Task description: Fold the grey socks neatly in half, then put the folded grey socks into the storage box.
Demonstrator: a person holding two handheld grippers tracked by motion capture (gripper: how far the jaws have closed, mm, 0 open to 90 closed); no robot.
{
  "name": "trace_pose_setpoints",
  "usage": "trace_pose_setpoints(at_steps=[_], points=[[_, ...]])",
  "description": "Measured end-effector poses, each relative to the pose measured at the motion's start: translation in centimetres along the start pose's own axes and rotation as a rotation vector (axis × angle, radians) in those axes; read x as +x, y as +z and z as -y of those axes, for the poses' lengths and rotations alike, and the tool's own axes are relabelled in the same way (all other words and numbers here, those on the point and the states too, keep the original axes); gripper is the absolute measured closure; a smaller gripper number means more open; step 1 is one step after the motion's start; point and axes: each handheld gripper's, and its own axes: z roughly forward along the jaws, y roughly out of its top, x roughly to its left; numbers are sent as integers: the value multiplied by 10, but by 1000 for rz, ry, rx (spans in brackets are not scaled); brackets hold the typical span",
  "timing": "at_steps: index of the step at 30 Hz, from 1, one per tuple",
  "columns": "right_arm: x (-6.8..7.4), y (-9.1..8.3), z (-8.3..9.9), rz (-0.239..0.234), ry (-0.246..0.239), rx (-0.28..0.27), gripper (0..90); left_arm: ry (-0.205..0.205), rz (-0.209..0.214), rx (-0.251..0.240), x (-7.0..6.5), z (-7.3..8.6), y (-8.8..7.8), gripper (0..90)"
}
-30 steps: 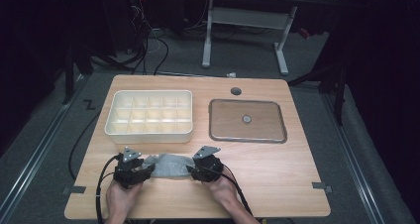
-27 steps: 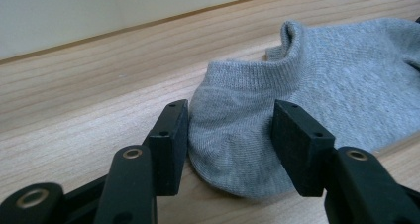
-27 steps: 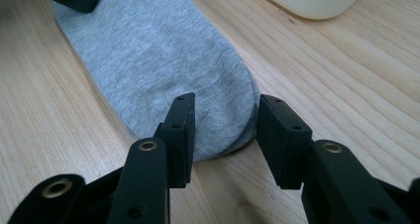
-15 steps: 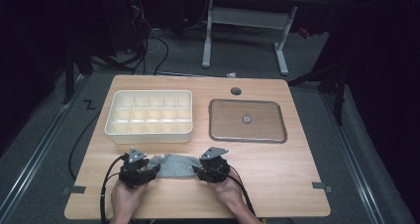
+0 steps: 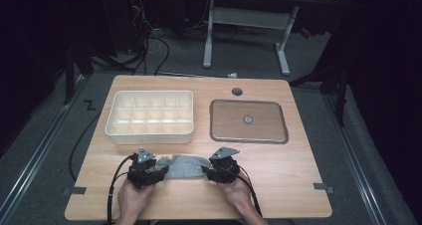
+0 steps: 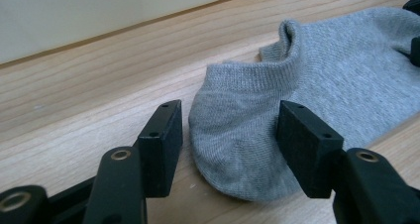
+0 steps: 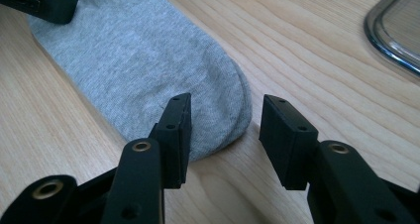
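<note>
One grey sock (image 5: 185, 166) lies flat on the wooden table (image 5: 278, 180), low in the high view and a little left of centre, stretched between the two grippers. No brand, label or writing can be read on the sock, on the grippers or on anything else on the table.

At the left of that view, the left gripper (image 5: 158, 171) sits at the sock's cuff end. In the left gripper view the ribbed cuff end (image 6: 242, 135) lies between the two black jaws at lower centre; the jaws stand apart and have just been opening, and a gap shows between the left-hand pad and the fabric. The other pad stands close against the sock's edge, and whether it touches cannot be told. Along the upper left of this view runs the pale wall of the cream compartment tray (image 6: 99, 16).

Further right in the high view, the right gripper (image 5: 205, 171) sits at the toe end. In the right gripper view the rounded toe (image 7: 218, 110) reaches in from the upper left and ends between the jaws, which are spread and have just been opening; the left-hand pad stands over the fabric, the right-hand one over bare wood clear of it.

Behind the sock, in the upper middle of the high view, stand the cream compartment tray (image 5: 149, 116) at left and a clear lid (image 5: 249, 121) at right, both well apart from the sock.
</note>
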Motion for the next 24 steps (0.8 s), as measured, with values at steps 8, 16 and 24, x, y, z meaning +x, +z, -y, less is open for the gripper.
trace_pose_setpoints(at_steps=[8,16,24], points=[[-8,-6,5,18,9,3,544,21,11,14,-10,-4,5,427],[-16,-11,11,31,31,-1,541,38,14,31,-18,-10,11,398],[-25,-18,17,59,50,-7,532,54,25,19,-28,-15,19,376]])
